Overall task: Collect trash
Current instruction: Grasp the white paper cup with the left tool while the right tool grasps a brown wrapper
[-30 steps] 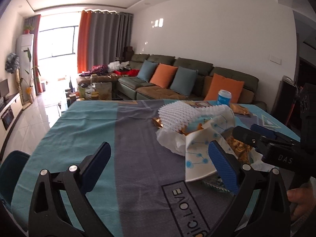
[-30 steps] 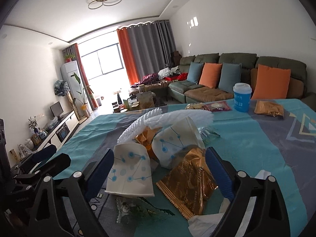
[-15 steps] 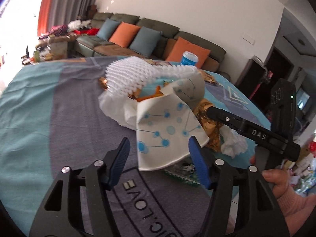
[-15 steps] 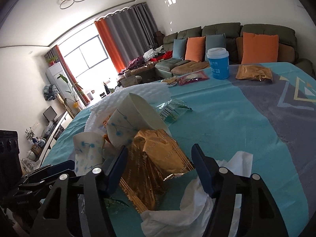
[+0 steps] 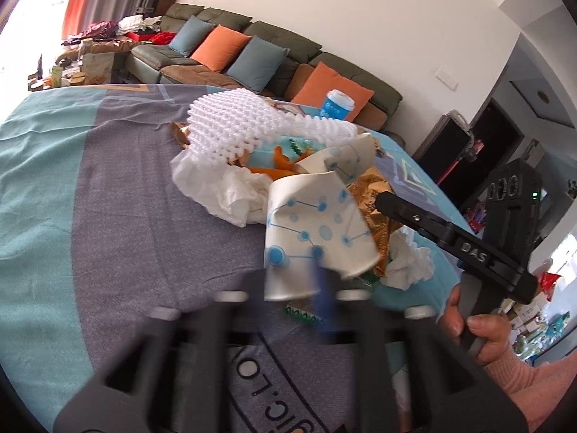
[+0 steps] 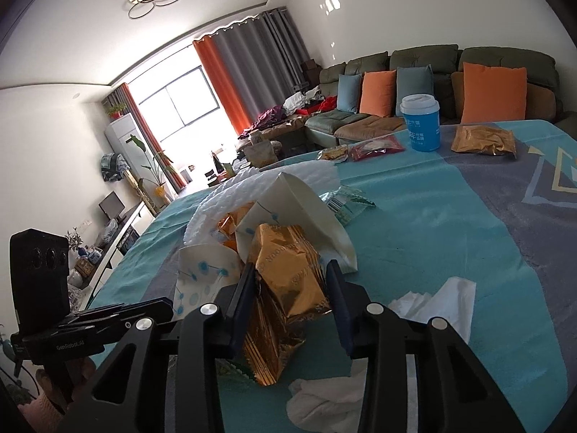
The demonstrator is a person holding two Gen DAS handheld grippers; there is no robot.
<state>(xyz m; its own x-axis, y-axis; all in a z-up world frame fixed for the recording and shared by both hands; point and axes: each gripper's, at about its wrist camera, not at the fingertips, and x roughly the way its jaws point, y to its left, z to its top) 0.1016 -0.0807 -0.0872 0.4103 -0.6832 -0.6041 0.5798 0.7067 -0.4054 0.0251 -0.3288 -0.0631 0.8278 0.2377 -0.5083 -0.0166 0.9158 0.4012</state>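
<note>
A heap of trash lies on the tablecloth (image 5: 90, 198): white foam netting (image 5: 245, 122), crumpled tissue (image 5: 223, 187), two flattened paper cups with blue dots and a gold wrapper (image 6: 288, 263). The nearer paper cup (image 5: 313, 231) sits between the blurred fingers of my left gripper (image 5: 288, 288); its jaws are closing and the pads meet the cup's base. My right gripper (image 6: 290, 281) is closing too, with the gold wrapper filling the gap between its pads. Each gripper shows in the other's view, the right gripper (image 5: 386, 202) and the left gripper (image 6: 158, 306).
A blue lidded cup (image 6: 421, 122), a gold snack packet (image 6: 483, 140) and a red packet (image 6: 377, 146) sit at the table's far edge. A green wrapper (image 6: 346, 202) and loose tissue (image 6: 440, 299) lie near the heap. A sofa (image 6: 414, 65) stands beyond.
Both grippers came down onto the heap and narrowed from wide open. The left now brackets the paper cup; the right closed in on the gold wrapper.
</note>
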